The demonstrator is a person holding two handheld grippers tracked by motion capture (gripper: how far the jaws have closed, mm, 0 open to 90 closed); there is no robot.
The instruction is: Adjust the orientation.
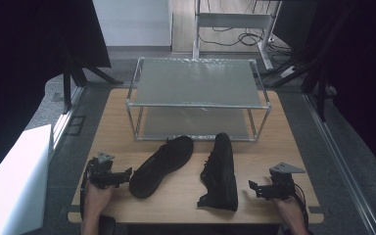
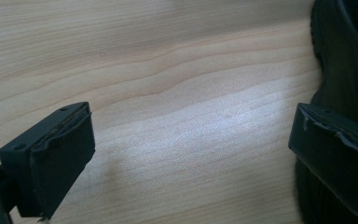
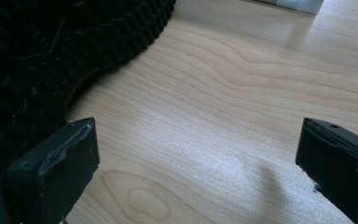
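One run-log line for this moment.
left gripper: open, beside left shoe | right gripper: open, beside right shoe | rack: empty

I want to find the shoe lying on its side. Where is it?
In the high view, the tipped shoe lies right of the other shoe, near the right claw and before the rack.

Left gripper over the pale wooden worktop, its two black fingers spread wide with bare wood between them. A black shoe lies at the right edge, behind the right finger.
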